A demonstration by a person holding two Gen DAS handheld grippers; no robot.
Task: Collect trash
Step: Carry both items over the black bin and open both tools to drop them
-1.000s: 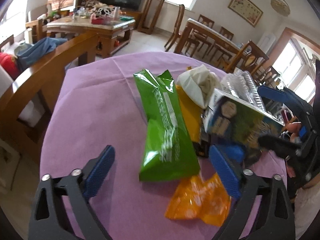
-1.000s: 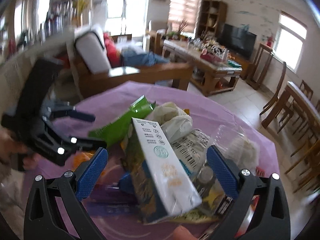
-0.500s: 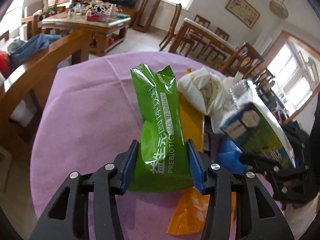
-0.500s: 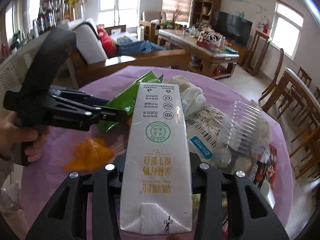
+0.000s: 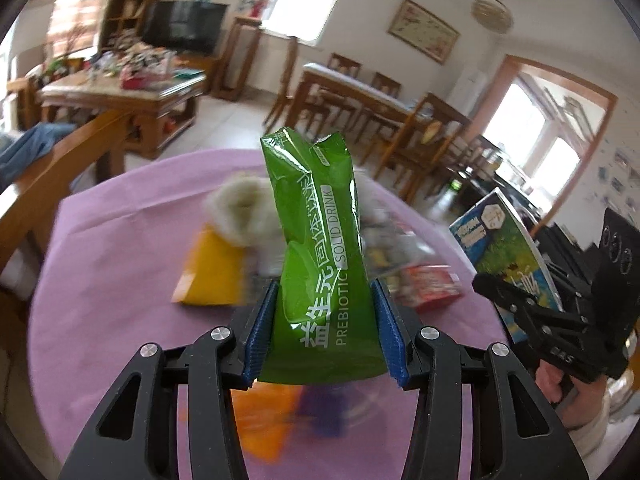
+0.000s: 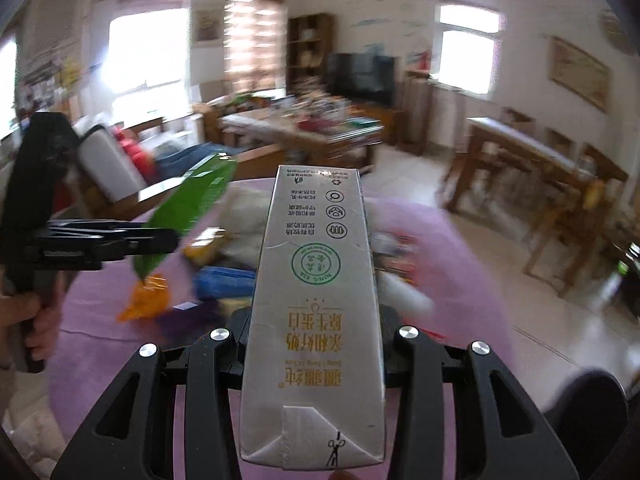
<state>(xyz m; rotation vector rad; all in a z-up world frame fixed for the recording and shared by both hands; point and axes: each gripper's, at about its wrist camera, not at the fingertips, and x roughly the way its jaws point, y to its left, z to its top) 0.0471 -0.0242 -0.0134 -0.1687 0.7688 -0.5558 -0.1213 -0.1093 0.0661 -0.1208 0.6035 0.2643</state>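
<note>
In the left wrist view my left gripper is shut on a green drink-powder pouch, held upright above the purple tablecloth. At the right edge of that view my right gripper holds a milk carton. In the right wrist view my right gripper is shut on the milk carton, its blue pads hidden behind the box. My left gripper with the green pouch shows there at the left. Both items hang clear of the trash pile.
On the round table lie an orange wrapper, a crumpled white tissue, a red packet and a blue pack, all blurred. Wooden chairs and a dining table stand around it. A hand grips the left handle.
Both grippers went from open around the trash to shut, the left on the green pouch, the right on the milk carton. Both then lifted their items off the table.
</note>
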